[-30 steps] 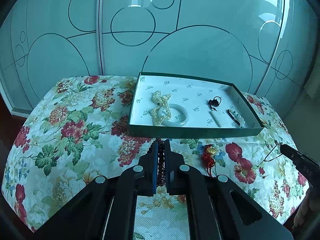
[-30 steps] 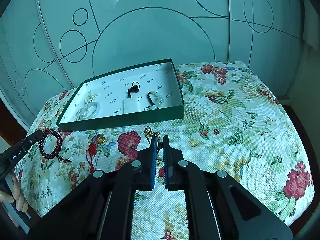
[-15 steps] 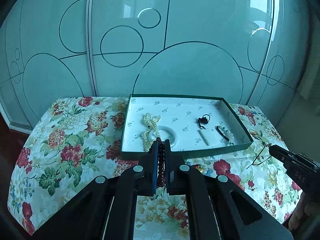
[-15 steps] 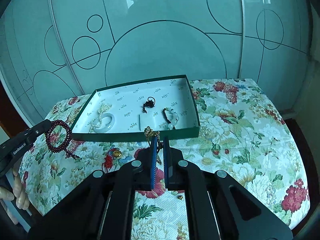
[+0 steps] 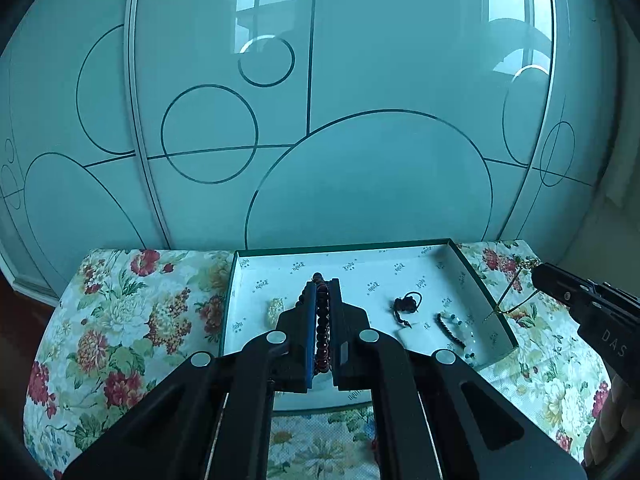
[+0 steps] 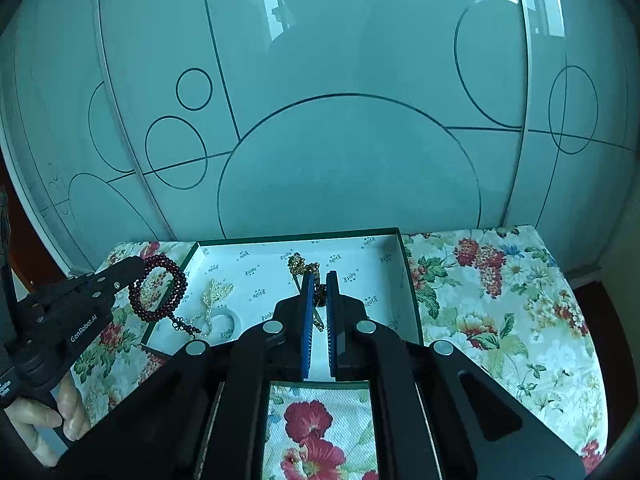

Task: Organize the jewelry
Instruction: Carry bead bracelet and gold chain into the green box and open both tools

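At the left, the left gripper (image 6: 138,268) is clamped shut on a dark red bead bracelet (image 6: 158,288). Seen from the right wrist camera, the loop hangs from the gripper tip over the left rim of the green box (image 6: 412,288), its small tassel dangling just above the white floor of the box near the pearl piece (image 6: 216,294) and the pale bangle (image 6: 228,322). In the left wrist view the beads (image 5: 322,320) run lengthwise between the closed jaws, with the box floor straight ahead and below.

Further right, the right gripper (image 6: 318,280) is also closed, pinching a thin gold chain necklace (image 6: 302,266). Its bunched end shows over the middle of the box, and from the left wrist camera the chain (image 5: 508,296) hangs down from the gripper tip at the box's right wall, its low end about at the rim. Whether it is inside the wall or just outside I cannot tell.

Inside the box, right of centre, lie a dark knotted cord piece (image 5: 406,306) and a dark-and-pale beaded bracelet (image 5: 454,332). The box sits on a floral-covered worktop (image 6: 500,300).

My reading: both pieces are poised above the box for release. The bracelet's drop spot is crowded by the pearl piece and bangle, so it needs to shift toward the bare centre.
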`<move>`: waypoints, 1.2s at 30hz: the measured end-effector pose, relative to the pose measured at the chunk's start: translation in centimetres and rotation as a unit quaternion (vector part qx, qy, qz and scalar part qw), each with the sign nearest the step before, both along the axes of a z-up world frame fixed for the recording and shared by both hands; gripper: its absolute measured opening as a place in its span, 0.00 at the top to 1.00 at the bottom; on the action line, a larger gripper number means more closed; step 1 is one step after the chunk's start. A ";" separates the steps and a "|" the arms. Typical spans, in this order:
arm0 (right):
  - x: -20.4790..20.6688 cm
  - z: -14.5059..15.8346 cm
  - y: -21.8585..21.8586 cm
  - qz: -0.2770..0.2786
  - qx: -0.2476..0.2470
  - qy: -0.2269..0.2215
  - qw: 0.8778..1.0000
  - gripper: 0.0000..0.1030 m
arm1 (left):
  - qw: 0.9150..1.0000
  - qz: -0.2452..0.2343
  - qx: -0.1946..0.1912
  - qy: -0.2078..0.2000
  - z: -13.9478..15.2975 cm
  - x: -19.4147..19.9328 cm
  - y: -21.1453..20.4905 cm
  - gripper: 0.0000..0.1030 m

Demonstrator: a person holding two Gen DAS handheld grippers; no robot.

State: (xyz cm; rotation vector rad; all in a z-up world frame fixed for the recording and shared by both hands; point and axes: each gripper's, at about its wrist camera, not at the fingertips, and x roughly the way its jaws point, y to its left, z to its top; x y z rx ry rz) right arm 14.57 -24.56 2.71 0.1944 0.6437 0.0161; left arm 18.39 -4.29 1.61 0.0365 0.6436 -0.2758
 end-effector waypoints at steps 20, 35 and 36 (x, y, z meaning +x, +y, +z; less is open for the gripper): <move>0.5 -5.8 -2.3 -0.018 0.045 0.060 0.997 0.75 | 0.996 -0.005 0.014 0.086 -7.1 1.8 -1.1 0.32; -12.7 -10.1 -1.0 -0.012 0.054 0.122 0.991 0.75 | 0.989 0.027 -0.011 0.147 -10.0 -10.0 2.6 0.32; -13.2 -10.2 -0.5 -0.006 0.053 0.122 0.991 0.75 | 0.988 0.029 -0.013 0.151 -10.1 -10.5 2.9 0.32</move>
